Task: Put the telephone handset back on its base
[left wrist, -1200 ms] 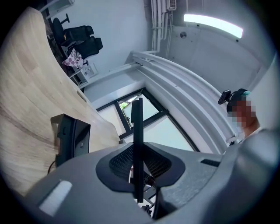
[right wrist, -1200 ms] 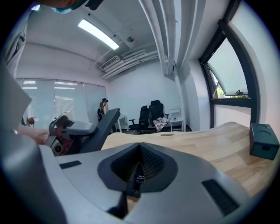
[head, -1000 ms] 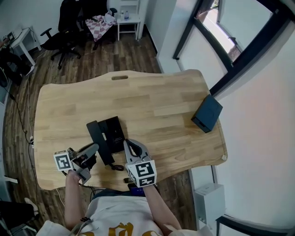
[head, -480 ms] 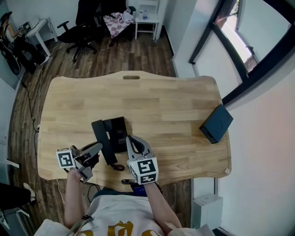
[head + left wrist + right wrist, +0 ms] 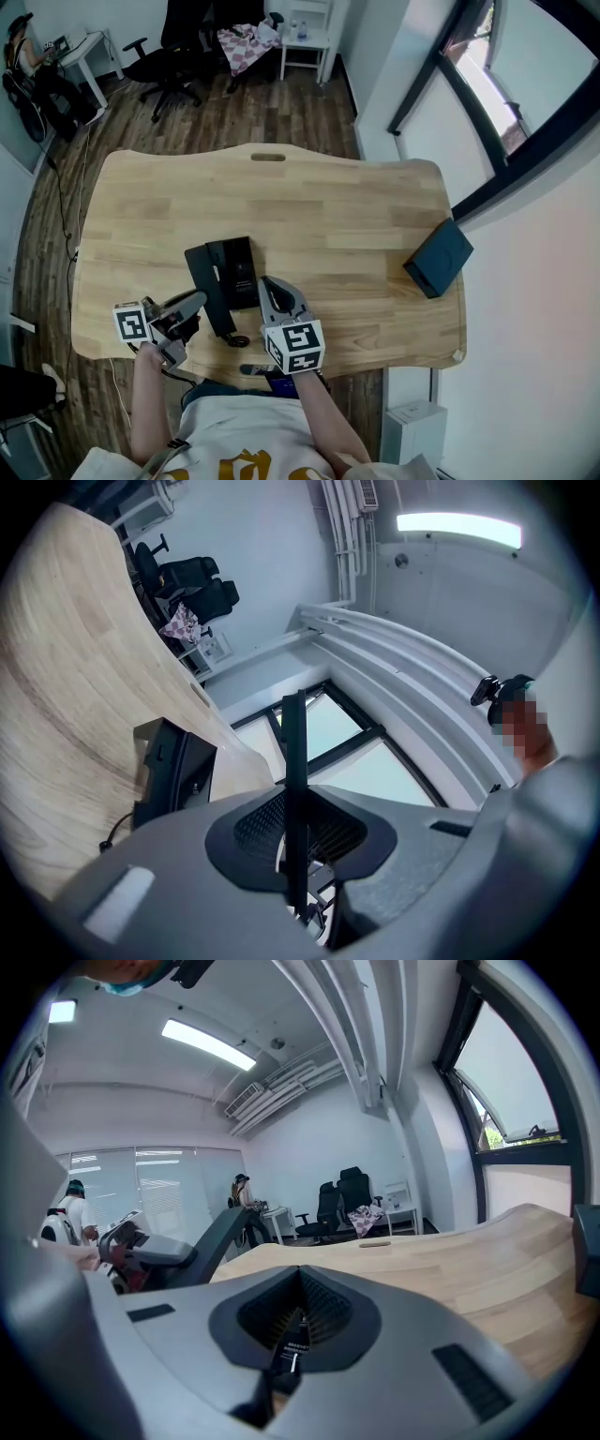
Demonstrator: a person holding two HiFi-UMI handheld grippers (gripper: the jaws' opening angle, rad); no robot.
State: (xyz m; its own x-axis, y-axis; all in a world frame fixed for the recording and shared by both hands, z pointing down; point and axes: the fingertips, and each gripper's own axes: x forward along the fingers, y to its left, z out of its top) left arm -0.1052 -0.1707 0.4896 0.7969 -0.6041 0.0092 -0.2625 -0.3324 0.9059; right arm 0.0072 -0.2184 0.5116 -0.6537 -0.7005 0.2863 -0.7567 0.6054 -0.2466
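Observation:
A black telephone base sits on the wooden table near its front edge. The black handset lies lengthwise along the base's left side, and its cord curls off the near end. My left gripper hovers just left of the handset's near end, jaws together on nothing. My right gripper is just right of the base, also shut and empty. In the left gripper view the closed jaws point past the phone. The right gripper view shows its closed jaws and the left gripper.
A dark box stands at the table's right edge, and shows again as the box in the right gripper view. Office chairs and a small white table stand on the floor beyond the desk. A window wall runs along the right.
The head view has shifted a little. Both grippers stay where they were beside the phone, jaws unchanged.

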